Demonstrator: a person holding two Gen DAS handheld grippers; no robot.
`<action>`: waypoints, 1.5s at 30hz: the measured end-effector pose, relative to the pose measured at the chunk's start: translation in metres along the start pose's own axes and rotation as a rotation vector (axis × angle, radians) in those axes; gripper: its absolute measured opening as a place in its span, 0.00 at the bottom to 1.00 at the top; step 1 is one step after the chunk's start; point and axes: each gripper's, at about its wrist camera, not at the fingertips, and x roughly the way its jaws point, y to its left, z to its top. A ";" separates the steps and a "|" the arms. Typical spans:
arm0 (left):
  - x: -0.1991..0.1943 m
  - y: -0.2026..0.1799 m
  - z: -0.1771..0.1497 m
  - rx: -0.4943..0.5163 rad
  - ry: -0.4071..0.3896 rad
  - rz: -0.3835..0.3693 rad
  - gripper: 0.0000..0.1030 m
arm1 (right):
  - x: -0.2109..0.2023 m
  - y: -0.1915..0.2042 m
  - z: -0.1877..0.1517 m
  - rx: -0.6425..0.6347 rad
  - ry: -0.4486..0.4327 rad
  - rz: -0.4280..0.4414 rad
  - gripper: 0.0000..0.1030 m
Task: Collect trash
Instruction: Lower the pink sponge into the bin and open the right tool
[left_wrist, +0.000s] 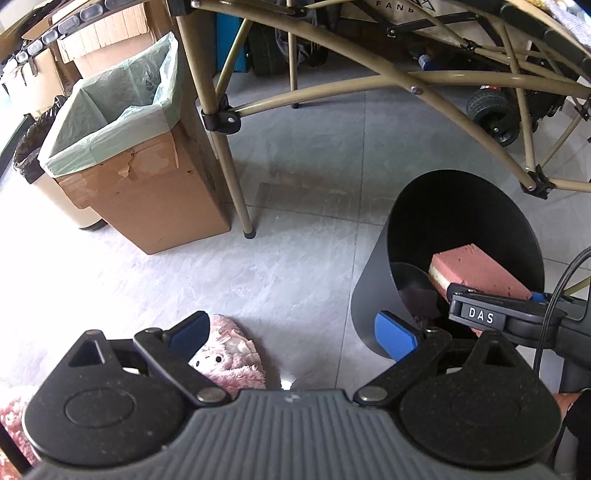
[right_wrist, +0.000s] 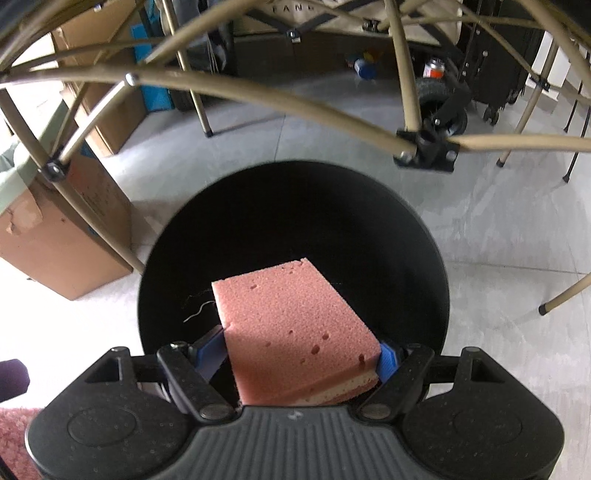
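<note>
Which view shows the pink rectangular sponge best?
Right wrist: the pink rectangular sponge fills mid-frame, top face and layered edge visible, held between the right gripper fingers over the black round bin. Left wrist shows only part of it.

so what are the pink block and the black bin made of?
Pink block: looks like cellulose sponge, matte and pitted with open pores, with a paler layer along its edge. Black bin: smooth, thin-walled, dull sheen; plastic or painted metal, can't tell which.

**A lived-in room used for storage**

I see grey tiled floor (left_wrist: 303, 155), a folding table frame (left_wrist: 369, 70), cardboard boxes (left_wrist: 147, 199) lined as bins, a wheeled cart (left_wrist: 495, 114), and a fluffy pink slipper (left_wrist: 236, 354): home clutter, I judge.
</note>
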 end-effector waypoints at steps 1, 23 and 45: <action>0.001 0.000 0.000 0.001 0.002 0.004 0.95 | 0.002 0.000 0.000 0.002 0.008 -0.001 0.77; 0.012 -0.005 -0.001 0.033 0.031 0.006 0.95 | 0.004 -0.003 0.002 0.016 0.027 0.022 1.00; 0.011 -0.011 -0.001 0.039 0.021 -0.007 0.95 | -0.022 -0.014 0.002 0.027 -0.004 0.065 1.00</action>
